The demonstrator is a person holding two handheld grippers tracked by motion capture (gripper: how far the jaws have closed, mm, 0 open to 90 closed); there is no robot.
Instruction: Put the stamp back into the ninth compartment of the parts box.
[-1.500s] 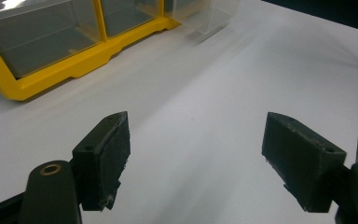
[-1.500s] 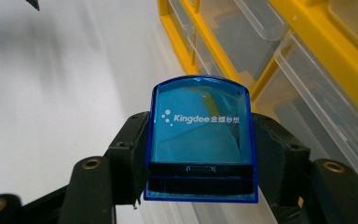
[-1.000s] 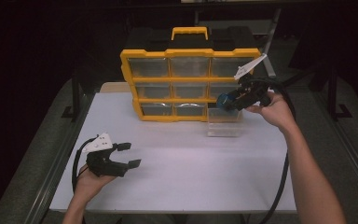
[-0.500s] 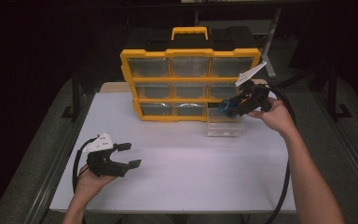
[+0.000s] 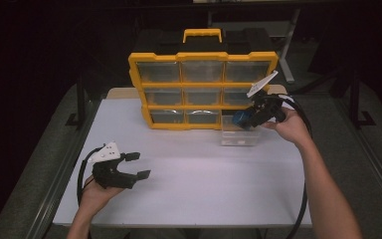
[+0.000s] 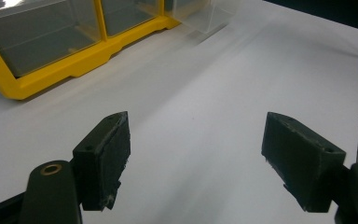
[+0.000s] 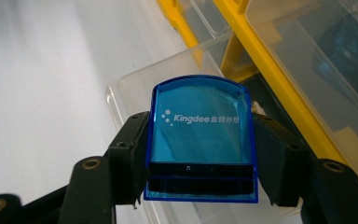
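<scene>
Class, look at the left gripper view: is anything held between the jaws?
No: the left gripper has its jaws wide apart over bare white table.

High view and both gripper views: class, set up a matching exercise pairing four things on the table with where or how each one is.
Things:
1. blue box
2. clear drawer
3. left gripper
4. yellow organiser

States:
A. open, over bare table
B. stands upright at the far side
C. clamped in the right gripper
D. pulled out, on the table

Pairs: 1-C, 2-D, 3-A, 4-B
</scene>
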